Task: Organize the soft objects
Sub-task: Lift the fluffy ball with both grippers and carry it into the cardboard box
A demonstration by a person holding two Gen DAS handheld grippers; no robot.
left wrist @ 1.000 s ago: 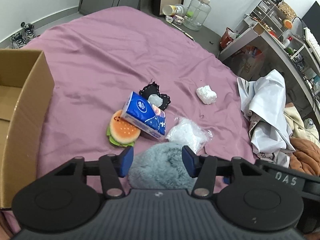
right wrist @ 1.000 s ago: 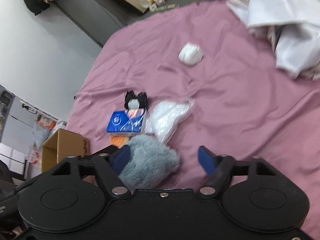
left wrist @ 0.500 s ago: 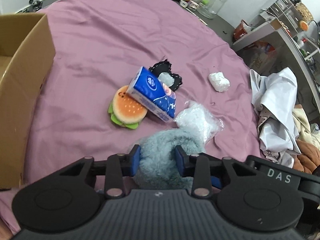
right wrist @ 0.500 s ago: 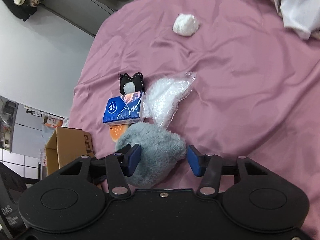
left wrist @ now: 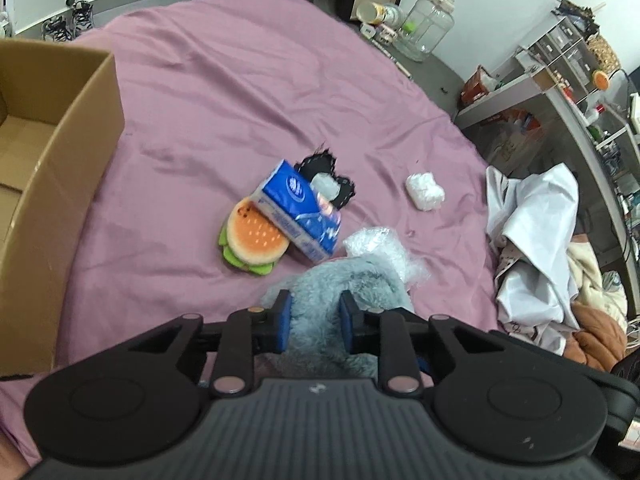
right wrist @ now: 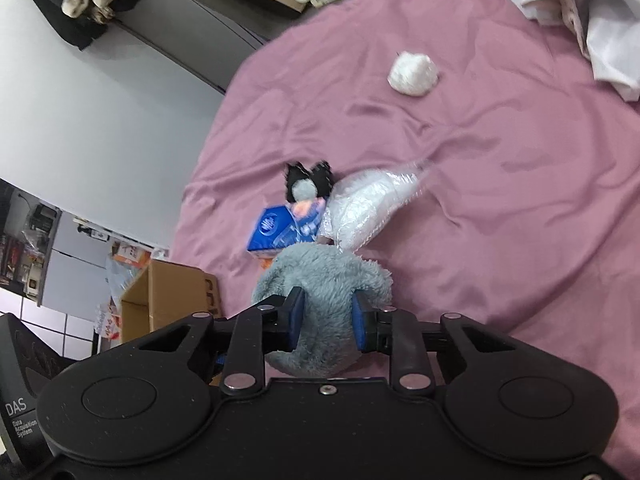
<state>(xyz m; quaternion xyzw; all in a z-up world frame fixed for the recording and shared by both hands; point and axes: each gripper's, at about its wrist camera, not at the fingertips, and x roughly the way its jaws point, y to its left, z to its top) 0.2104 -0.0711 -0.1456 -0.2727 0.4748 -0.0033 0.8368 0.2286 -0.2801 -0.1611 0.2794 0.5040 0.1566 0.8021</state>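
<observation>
Your left gripper (left wrist: 315,317) and right gripper (right wrist: 327,323) have both just closed — each now pinches the grey plush toy (right wrist: 326,280) on the purple bedsheet (left wrist: 224,92), just beside the blue tissue pack (left wrist: 298,210) and burger plush (left wrist: 253,238).

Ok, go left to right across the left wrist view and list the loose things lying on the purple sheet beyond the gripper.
Brown cardboard box → round orange-and-green burger plush → blue tissue pack → crinkled clear plastic bag → small white wad → heap of white and tan clothes.
</observation>
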